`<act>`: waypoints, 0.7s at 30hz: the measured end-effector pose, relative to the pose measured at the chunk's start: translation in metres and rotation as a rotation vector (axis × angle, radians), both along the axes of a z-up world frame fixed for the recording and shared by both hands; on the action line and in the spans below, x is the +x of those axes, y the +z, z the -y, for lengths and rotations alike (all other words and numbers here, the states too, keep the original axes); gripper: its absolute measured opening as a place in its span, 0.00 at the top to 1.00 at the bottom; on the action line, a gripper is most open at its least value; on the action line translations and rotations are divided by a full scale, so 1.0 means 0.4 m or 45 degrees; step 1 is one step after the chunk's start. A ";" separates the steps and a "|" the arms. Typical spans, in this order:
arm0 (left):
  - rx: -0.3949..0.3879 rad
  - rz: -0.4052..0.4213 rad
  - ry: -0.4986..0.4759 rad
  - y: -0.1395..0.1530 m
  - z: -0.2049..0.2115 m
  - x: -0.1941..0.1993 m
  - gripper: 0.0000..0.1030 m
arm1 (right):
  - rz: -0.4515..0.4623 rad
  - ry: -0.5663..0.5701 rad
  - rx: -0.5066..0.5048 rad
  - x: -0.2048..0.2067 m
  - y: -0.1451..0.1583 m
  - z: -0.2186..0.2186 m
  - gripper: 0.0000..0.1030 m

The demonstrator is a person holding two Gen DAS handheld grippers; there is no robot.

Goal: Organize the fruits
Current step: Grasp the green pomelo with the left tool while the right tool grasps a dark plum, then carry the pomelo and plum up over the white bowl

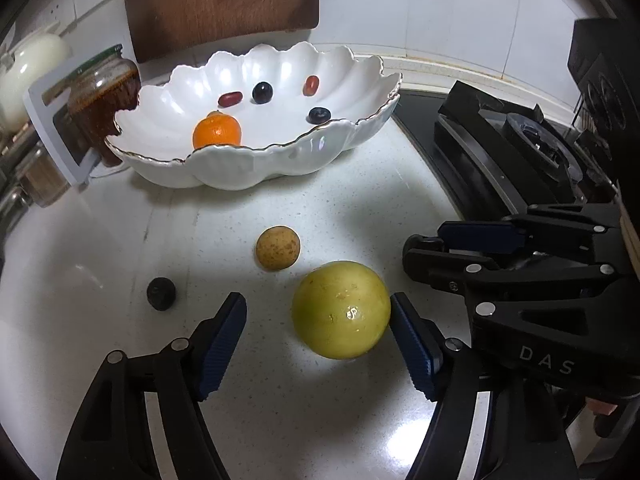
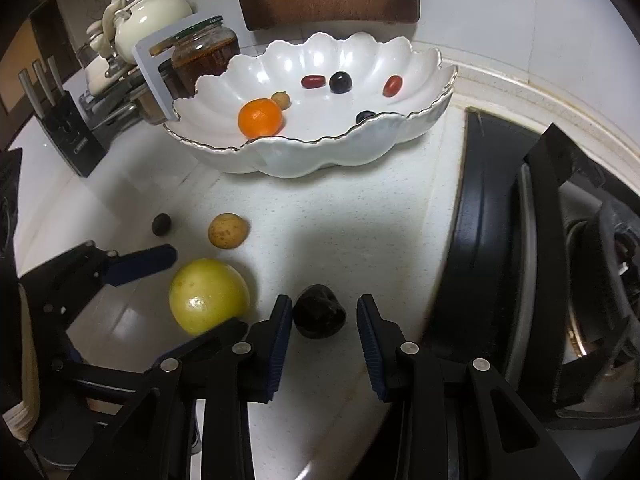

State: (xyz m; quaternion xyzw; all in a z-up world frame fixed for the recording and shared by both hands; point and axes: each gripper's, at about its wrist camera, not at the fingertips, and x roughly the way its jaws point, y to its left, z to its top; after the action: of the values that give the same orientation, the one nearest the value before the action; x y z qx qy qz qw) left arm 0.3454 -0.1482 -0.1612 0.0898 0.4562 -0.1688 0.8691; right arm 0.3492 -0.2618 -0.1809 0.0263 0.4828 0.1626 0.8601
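Note:
A white scalloped bowl (image 1: 280,160) (image 2: 304,160) at the back holds an orange (image 1: 217,132) (image 2: 260,118), two red dates and two dark berries. On the counter lie a yellow-green fruit (image 1: 341,310) (image 2: 208,296), a brown longan (image 1: 278,248) (image 2: 228,231), a small dark berry (image 1: 161,293) (image 2: 161,224) and a dark plum (image 2: 319,316). My left gripper (image 1: 318,312) is open around the yellow-green fruit, its right pad close against it. My right gripper (image 2: 325,316) is open with the dark plum between its fingers; it also shows in the left wrist view (image 1: 424,248).
A black gas stove (image 1: 520,152) (image 2: 540,260) lies to the right. A jar (image 1: 104,96) (image 2: 204,56), a white stand, a teapot (image 2: 152,16) and a knife block (image 2: 68,132) stand at the back left. A wooden board (image 1: 220,0) leans on the wall.

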 end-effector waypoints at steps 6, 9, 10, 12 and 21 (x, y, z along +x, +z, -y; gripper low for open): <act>-0.042 -0.031 -0.043 -0.003 0.012 -0.004 0.53 | -0.033 0.019 0.053 0.009 -0.012 -0.004 0.73; -0.037 -0.022 -0.039 -0.002 0.014 -0.008 0.53 | -0.025 0.020 0.052 0.005 -0.012 -0.006 0.73; -0.037 -0.024 -0.040 -0.001 0.014 -0.008 0.53 | -0.024 0.016 0.053 0.004 -0.011 -0.008 0.73; -0.035 -0.025 -0.036 -0.001 0.013 -0.009 0.54 | -0.010 0.009 0.046 -0.001 -0.008 -0.009 0.73; -0.048 -0.017 0.000 0.021 -0.012 -0.027 0.54 | 0.069 -0.065 0.018 -0.032 0.026 0.015 0.73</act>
State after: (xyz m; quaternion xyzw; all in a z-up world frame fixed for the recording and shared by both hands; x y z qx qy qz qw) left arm 0.3346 -0.1435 -0.1528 0.0723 0.4589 -0.1778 0.8675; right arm 0.3364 -0.2677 -0.1704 0.0402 0.4574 0.1446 0.8765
